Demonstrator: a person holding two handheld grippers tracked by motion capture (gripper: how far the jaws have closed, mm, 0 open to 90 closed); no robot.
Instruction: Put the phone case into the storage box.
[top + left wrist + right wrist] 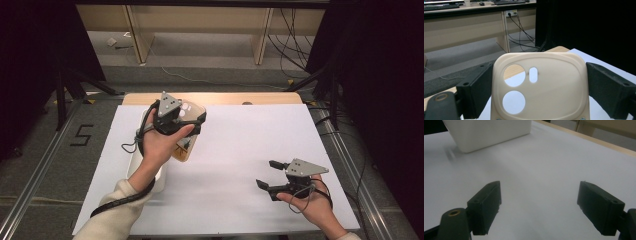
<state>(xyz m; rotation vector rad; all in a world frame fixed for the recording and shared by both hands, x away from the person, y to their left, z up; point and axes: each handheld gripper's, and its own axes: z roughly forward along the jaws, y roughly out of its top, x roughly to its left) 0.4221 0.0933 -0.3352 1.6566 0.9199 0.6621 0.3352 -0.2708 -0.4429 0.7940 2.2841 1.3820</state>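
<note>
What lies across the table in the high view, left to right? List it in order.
White bin → left gripper clamping the cream plate → bare white table sheet → right gripper, jaws open.

The person's left hand (161, 142) is holding the left gripper (192, 120) raised above the far left part of the table, its jaws pointing away and closing in from both sides. The left forearm is reaching up from the near left corner, sleeve pushed to the wrist. The right hand (311, 202) is gripping the right gripper (267, 176) low near the near right edge, jaws standing wide apart and pointing left.
</note>
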